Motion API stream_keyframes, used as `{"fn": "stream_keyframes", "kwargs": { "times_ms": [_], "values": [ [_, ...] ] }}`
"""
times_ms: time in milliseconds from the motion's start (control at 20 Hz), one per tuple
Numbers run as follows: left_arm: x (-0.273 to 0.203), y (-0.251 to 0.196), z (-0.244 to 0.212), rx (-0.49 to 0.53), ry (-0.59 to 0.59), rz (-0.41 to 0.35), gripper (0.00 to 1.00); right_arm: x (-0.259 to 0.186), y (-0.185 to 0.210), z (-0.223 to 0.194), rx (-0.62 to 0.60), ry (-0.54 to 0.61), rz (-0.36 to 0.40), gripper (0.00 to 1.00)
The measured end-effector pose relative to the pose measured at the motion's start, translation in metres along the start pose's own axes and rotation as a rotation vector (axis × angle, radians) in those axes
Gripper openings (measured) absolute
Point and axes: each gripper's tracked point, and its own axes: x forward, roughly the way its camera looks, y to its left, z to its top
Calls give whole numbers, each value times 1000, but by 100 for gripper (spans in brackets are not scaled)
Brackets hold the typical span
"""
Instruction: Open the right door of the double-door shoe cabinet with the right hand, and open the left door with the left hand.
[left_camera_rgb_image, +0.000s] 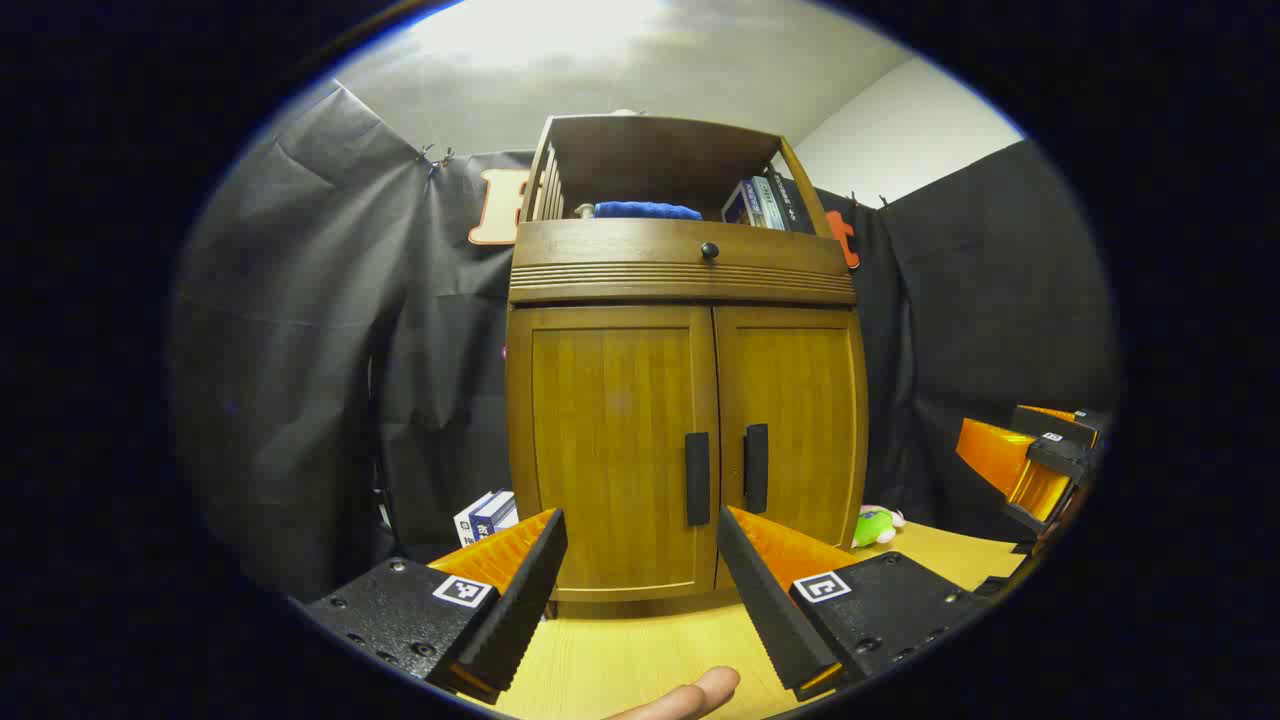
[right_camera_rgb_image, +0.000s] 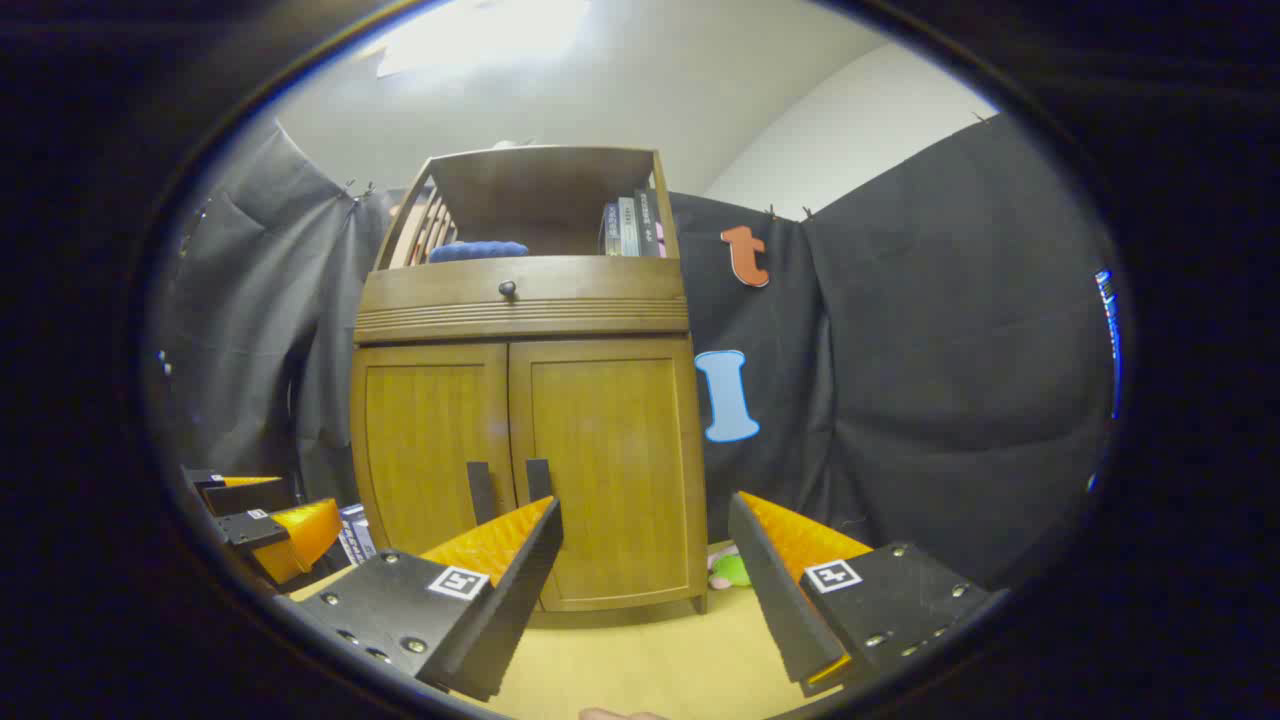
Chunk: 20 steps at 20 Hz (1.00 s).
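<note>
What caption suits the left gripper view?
Open left gripper faces the closed shoe cabinet, its two door handles untouched.

The shoe cabinet (left_camera_rgb_image: 685, 400) is set on the tabletop (left_camera_rgb_image: 640, 650), backed by the booth wall. Two handles (left_camera_rgb_image: 697, 478) are placed side by side where its doors meet. Books (left_camera_rgb_image: 762, 203) are stood in the open shelf above. A box (left_camera_rgb_image: 487, 515) is seen at its left, a toy (left_camera_rgb_image: 875, 525) at its right.

Staged recording booth: black cloth walls (right_camera_rgb_image: 900, 350) pinned up around wooden cabinet (left_camera_rgb_image: 685, 400) on table (left_camera_rgb_image: 640, 650).
</note>
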Motion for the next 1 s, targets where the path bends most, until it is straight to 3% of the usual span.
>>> {"fn": "stream_keyframes", "kwargs": {
  "times_ms": [50,250,350,400,650,950,1000],
  "values": [
    [0,-1,1,-1,-3,-2,95,-1,-2,0,1,0,-3,95],
    [0,-4,1,-7,-8,-12,95,-3,-5,2,4,-4,-7,99],
    [-1,-6,0,-14,-10,-23,95,-3,-6,2,8,-5,-4,94],
    [-1,-6,0,-13,-7,-24,94,-4,-6,2,8,-5,-3,99],
    [1,-5,-2,-16,-12,-27,95,-1,-6,1,-12,-15,-5,99],
    [8,-8,3,-9,-35,-51,95,23,18,0,-11,-24,25,99],
    [11,-10,6,-11,-39,-58,95,31,24,-3,4,-19,35,95]
  ]
}}
